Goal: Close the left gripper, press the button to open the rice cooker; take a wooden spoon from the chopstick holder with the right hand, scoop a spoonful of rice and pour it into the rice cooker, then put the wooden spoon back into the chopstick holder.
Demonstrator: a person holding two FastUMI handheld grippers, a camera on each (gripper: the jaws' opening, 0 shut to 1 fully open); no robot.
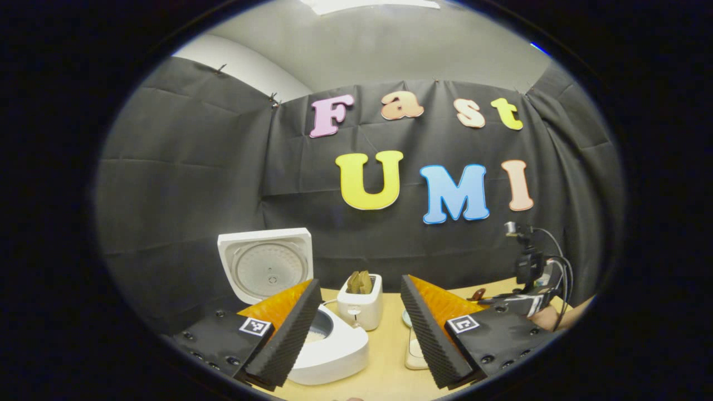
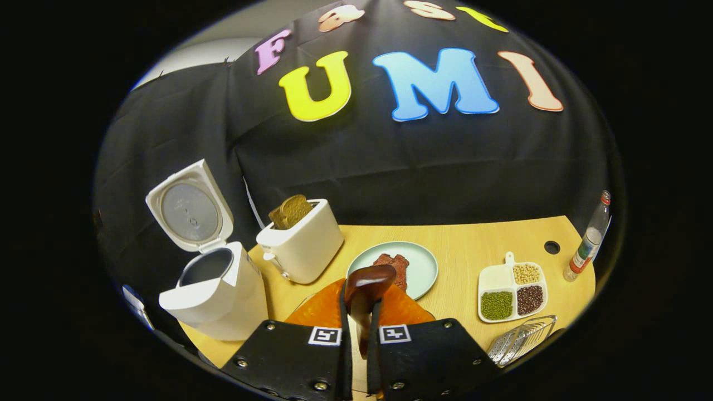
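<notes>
Wooden spoon [image 2: 365,289] sits pinched between the right gripper [image 2: 359,340] fingers, bowl end up, above the table [image 2: 473,234] in front of the green plate [image 2: 415,262]. Rice cooker [image 2: 214,289] stands at left with lid [image 2: 189,203] swung up, toaster [image 2: 303,242] beside it. Left gripper [image 1: 359,328] hangs wide apart, holding nothing, cooker pot [image 1: 328,345] between its fingers. Divided dish of grains [image 2: 512,292] sits right of the plate.
</notes>
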